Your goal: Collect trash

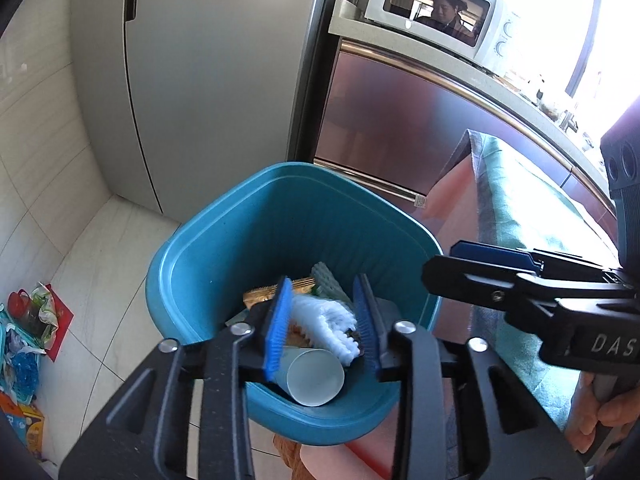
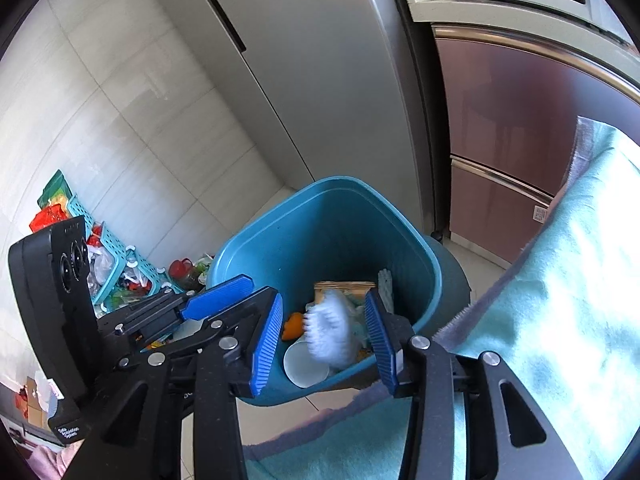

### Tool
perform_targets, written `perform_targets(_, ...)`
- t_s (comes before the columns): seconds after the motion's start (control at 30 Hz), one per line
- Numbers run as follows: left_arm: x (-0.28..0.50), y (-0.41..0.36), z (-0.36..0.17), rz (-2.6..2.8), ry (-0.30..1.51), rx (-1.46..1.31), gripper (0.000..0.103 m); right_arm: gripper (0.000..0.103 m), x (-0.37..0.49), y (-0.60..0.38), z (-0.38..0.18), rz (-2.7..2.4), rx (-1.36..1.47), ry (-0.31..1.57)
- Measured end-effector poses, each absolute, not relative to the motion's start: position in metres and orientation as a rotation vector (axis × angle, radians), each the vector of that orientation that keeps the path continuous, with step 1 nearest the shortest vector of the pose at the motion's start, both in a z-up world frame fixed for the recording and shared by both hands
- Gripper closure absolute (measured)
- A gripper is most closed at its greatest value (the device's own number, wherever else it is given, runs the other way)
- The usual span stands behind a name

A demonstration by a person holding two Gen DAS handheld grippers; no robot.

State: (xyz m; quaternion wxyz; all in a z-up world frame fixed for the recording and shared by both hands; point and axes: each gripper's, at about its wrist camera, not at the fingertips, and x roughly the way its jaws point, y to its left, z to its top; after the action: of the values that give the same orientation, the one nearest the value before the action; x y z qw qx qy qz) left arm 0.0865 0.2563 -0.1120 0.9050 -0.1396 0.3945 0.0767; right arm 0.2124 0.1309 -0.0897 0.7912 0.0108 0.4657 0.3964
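Right wrist view is showing both the right gripper (image 2: 326, 344) and left gripper (image 1: 322, 320) gaping empty over the teal bin (image 2: 256, 240), where a blurred white foam piece (image 2: 330, 330) is falling and risking bouncing off the paper cup (image 2: 306, 364).

Grey fridge (image 1: 208, 80), pale tiled floor (image 1: 100, 280) — microwave (image 1: 436, 12), bright window (image 1: 560, 20)

bright window glare right; fisheye-curved edges; white foam net (image 2: 330, 332) motion-blurred.

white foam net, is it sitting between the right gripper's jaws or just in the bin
Between them only in line of sight: in the right wrist view the blurred white foam net shows between the open jaws, over the blue bin, apparently untouched.
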Motion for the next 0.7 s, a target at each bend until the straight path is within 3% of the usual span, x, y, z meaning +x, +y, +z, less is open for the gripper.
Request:
perform_targets(0.13, 0.081, 0.254, -0.106, 0.158, 0.788, -0.275, 0.058, 0.062, 0.207, 0.122, -0.084, 0.86, 0.032, 0.974)
perform_targets(0.3, 0.067, 0.252, -0.094, 0.159, 0.732, -0.276, 0.038, 0.051, 0.199, 0.105, -0.077, 0.861, 0.068, 0.937)
perform_targets(0.37, 0.057, 0.251, -0.088, 0.155, 0.7, -0.277, 0.035, 0.048, 0.194, 0.096, -0.074, 0.859, 0.078, 0.92)
perform_targets(0.53, 0.033, 0.242, -0.07, 0.165, 0.618, -0.24, 0.007, 0.032, 0.179, 0.067, -0.062, 0.824, 0.078, 0.852)
perform_targets(0.7, 0.013, 0.221, -0.052, 0.143, 0.533, -0.21, 0.006, 0.007, 0.15, 0.035, -0.047, 0.746, 0.045, 0.734)
